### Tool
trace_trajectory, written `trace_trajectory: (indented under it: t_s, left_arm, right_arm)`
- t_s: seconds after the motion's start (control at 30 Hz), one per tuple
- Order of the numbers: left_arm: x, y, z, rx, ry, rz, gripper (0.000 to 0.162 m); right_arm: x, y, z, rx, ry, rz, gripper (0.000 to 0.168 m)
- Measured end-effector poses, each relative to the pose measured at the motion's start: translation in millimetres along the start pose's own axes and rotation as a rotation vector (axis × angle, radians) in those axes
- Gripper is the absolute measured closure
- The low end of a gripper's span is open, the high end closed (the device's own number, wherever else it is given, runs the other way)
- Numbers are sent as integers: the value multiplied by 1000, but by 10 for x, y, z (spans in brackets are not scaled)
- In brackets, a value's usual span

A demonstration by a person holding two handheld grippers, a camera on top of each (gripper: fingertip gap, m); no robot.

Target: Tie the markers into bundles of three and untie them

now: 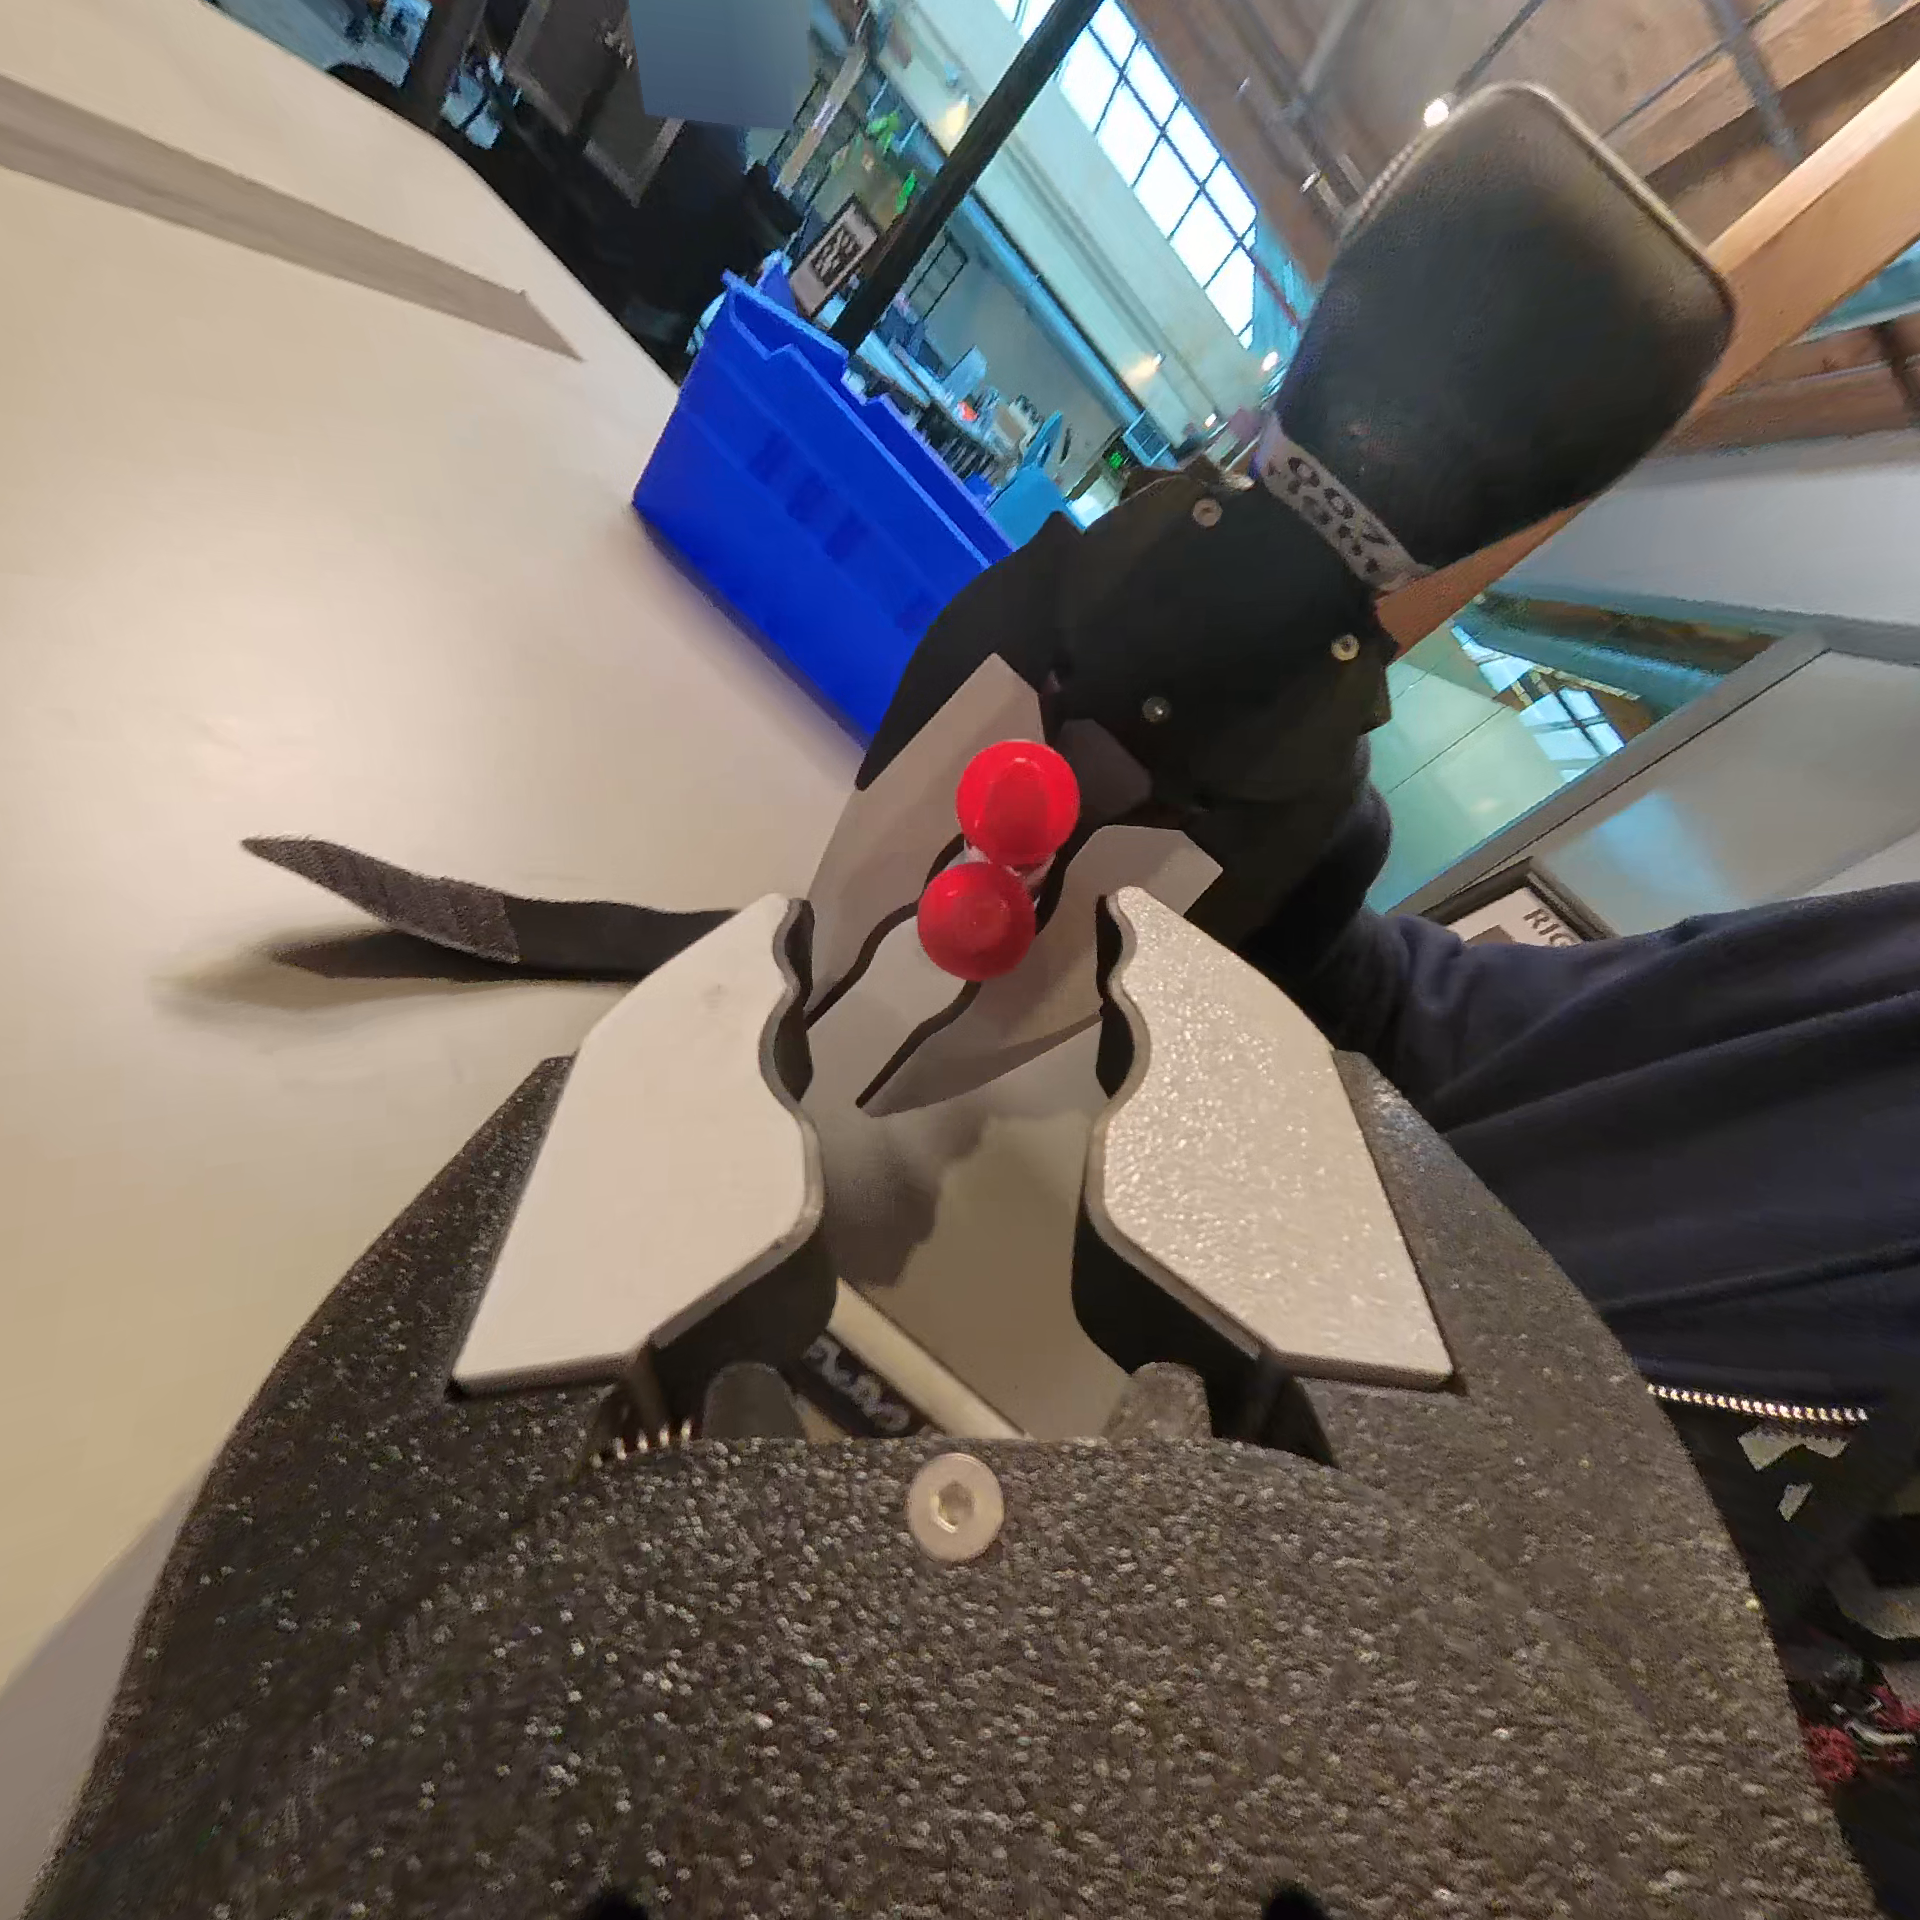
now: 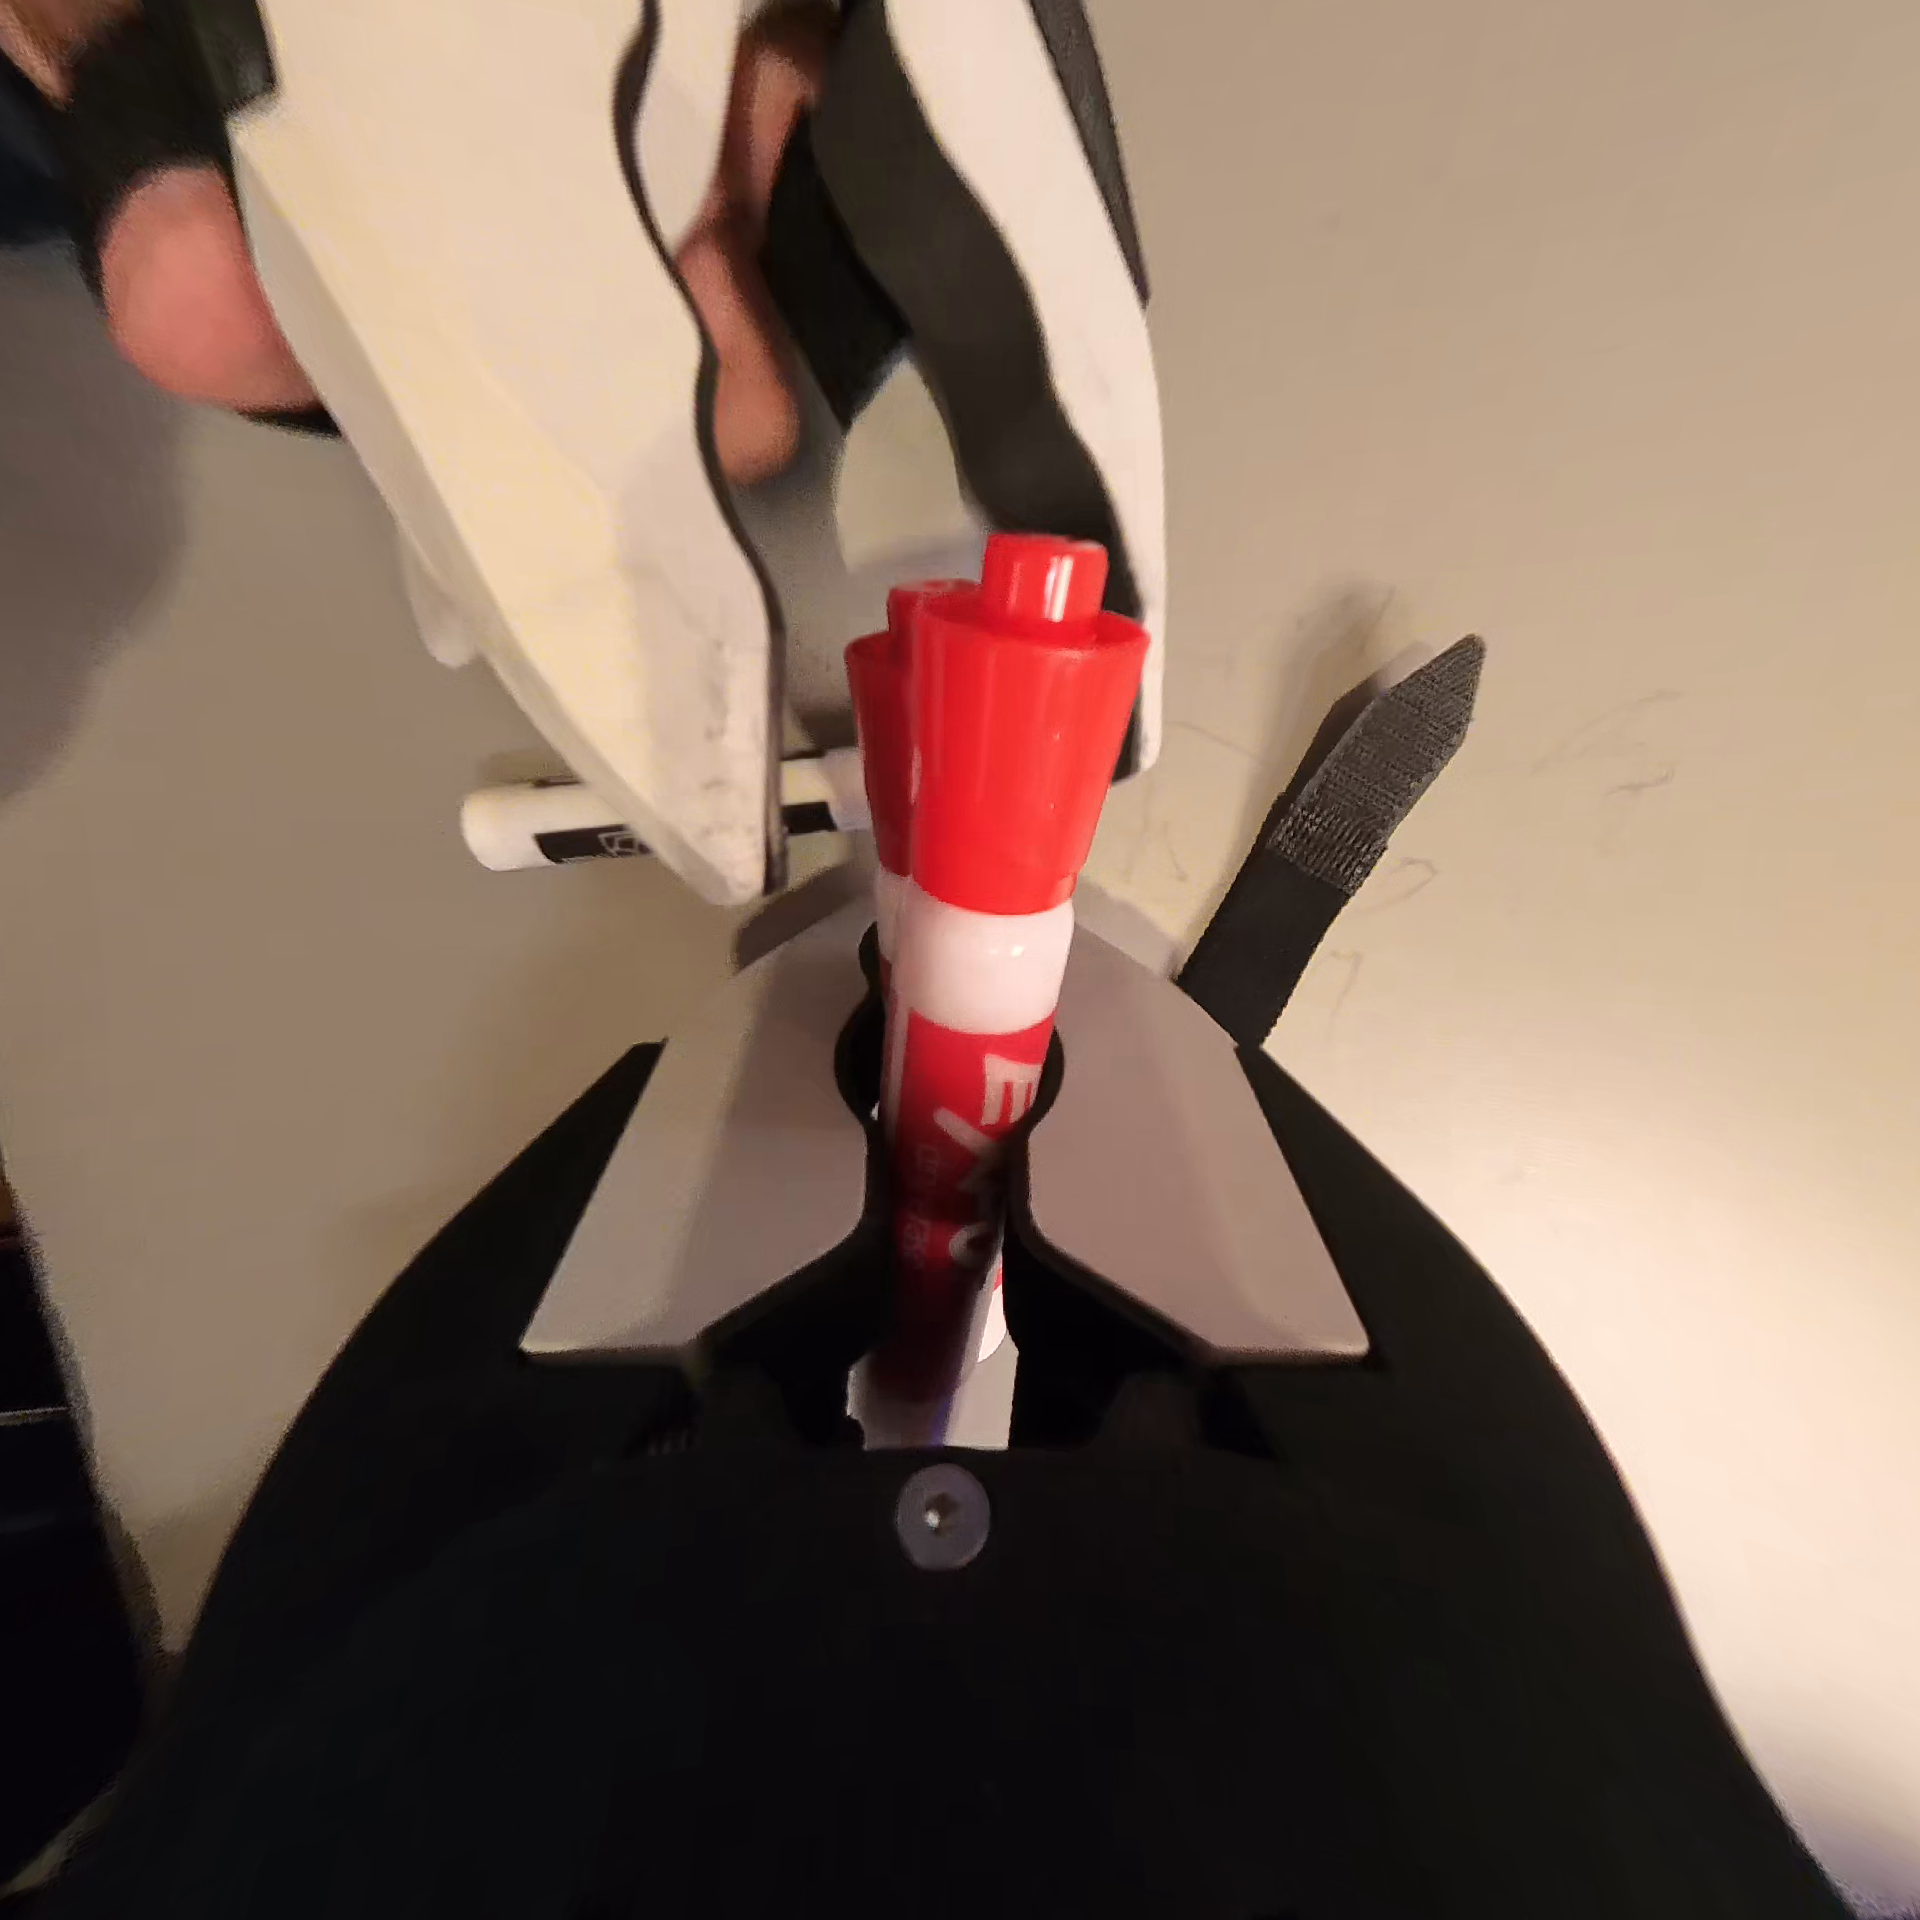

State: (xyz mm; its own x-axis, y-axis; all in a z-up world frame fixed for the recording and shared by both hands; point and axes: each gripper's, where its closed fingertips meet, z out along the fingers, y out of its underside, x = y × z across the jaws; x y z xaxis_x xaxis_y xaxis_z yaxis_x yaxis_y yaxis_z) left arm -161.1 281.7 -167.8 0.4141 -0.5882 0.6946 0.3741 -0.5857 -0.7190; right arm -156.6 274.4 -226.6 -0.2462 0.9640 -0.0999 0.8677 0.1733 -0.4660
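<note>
Right tongs (image 2: 951, 1023) clamp red markers (image 2: 987, 790) — left tongs (image 1: 951, 1023) agape.

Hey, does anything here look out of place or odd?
Only two red markers sit in the right claw; a third marker lies loose on the table, and the strap lies unfastened beside them.

The right gripper (image 2: 951, 1049) clamps two red markers (image 2: 977, 1039); the left gripper (image 2: 935, 810) stands parted above a marker (image 2: 530, 826) lying on the worktop (image 2: 1558, 416).
</note>
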Motion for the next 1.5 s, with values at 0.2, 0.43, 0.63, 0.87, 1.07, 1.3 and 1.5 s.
trace_trajectory:
  t_s: [0.2,0.43,0.63,0.87,1.07,1.3,1.5]
  left_arm:
    - [110,-84,47,126,58,-29,117]
    - [160,-120,52,202,86,-60,138]
    - [102,-137,25,230,55,-114,141]
    - [-46,-95,6,237,-29,-233,144]
    - [-130,-66,-18,260,-81,-306,144]
    - [-252,-45,-110,340,-139,-442,144]
    - [-365,-181,-322,445,-147,-506,145]
  right_arm:
    - [-92,-167,-63,86,-50,42,149]
    - [-181,-256,12,127,-123,114,149]
    - [-193,-297,57,152,-164,165,149]
    - [-106,-251,123,117,-89,155,137]
    - [-5,-194,157,62,37,94,130]
    - [112,-139,194,-18,215,17,122]
    - [191,-55,113,-32,325,0,122]
